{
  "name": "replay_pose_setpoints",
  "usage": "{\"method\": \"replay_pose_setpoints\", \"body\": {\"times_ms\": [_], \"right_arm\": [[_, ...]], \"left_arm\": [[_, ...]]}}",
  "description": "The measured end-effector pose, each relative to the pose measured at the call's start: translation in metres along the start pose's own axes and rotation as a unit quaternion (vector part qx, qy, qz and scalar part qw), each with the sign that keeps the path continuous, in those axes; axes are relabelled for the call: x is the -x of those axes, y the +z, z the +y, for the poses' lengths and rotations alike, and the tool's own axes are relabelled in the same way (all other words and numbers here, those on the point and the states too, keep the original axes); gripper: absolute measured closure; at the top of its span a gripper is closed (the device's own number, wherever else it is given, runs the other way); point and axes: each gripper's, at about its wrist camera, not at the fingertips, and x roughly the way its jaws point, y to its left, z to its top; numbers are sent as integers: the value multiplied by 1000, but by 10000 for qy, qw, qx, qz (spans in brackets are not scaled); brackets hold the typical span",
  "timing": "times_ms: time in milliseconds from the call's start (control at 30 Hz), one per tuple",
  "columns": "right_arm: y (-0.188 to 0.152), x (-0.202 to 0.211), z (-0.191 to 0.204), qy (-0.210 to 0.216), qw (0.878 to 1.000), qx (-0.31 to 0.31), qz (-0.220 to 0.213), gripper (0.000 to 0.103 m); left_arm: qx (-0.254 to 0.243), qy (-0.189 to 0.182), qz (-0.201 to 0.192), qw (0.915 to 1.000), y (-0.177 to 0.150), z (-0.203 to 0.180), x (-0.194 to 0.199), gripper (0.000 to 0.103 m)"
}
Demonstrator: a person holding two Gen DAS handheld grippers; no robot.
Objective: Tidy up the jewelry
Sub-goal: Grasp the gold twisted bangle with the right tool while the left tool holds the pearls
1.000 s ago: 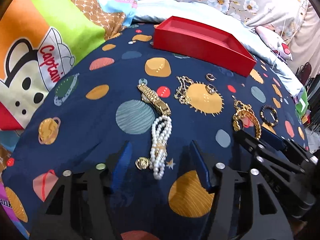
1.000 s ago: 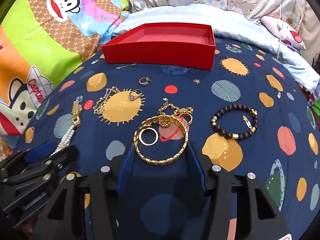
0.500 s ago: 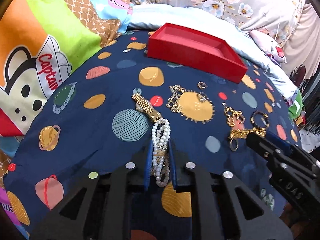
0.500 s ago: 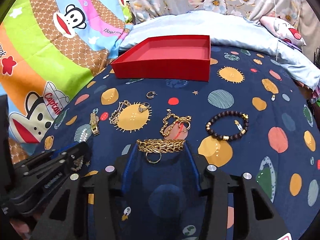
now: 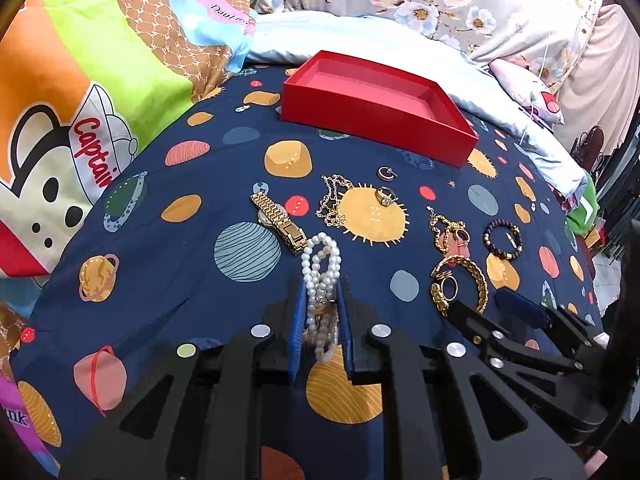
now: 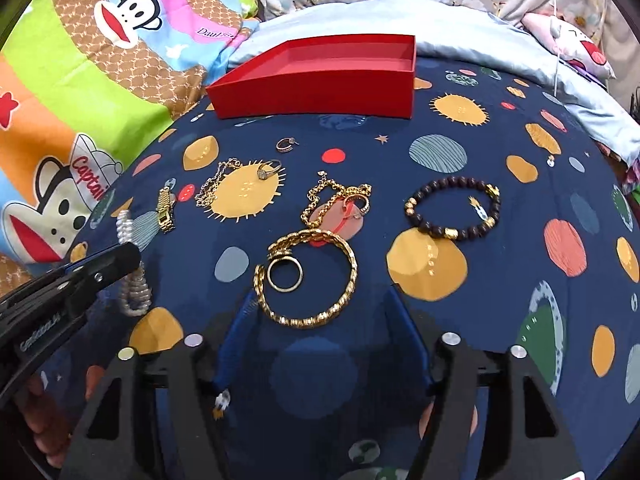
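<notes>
My left gripper is shut on the white pearl bracelet, lifted off the navy planet-print cloth; it also shows at the left of the right wrist view. My right gripper is open, its fingers on either side of the gold bangle with a gold ring inside it, both lying on the cloth. An empty red box stands at the far side. A gold watch, a thin chain, two small rings, a gold chain bracelet and a dark bead bracelet lie between.
A cartoon monkey blanket rises on the left. A pale blue pillow and floral fabric lie behind the box. The cloth falls away at the right edge.
My left gripper closed on the pearl bracelet and lifted it. The gold bangle tipped up on edge half a second ago and now lies flat again between my open right fingers.
</notes>
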Motion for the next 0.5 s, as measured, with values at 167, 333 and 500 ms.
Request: {"method": "replay_pose_setpoints", "body": {"times_ms": [167,333,500], "right_arm": [[4,-8,11,-211,9993,296,-55,38],[7,-10,14,-278,9988,396,-115,47],[9,1,11,-22,9994,198,-289,47]], "left_arm": [[-2,12,41,10000,-1,0,-4,88],[17,-12,102,9999,-3,1,-9,89],[77,-62,81,9999,-3,4,-8,89]]}}
